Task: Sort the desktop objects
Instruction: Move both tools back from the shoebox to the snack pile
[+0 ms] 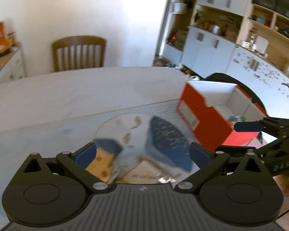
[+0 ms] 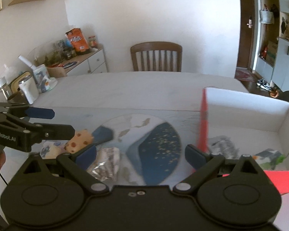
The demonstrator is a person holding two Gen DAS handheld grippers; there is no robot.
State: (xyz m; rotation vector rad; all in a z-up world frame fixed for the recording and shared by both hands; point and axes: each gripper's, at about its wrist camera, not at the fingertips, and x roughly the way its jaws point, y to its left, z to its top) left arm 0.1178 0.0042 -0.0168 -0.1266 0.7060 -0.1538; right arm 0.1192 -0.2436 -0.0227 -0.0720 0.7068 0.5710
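Hovering spread and empty, left gripper (image 1: 142, 154) and right gripper (image 2: 140, 154) over table clutter; cheese-like toy (image 2: 79, 140) beside foil wrapper (image 2: 106, 161), red box (image 2: 250, 115) at right; next, probably pinch one.

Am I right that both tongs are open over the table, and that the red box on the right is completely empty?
Not quite: the red box is not empty. The right wrist view shows a crumpled silvery wrapper and a white-and-green packet lying inside it. The rest stands: the left tongs and right tongs are both open over the table.
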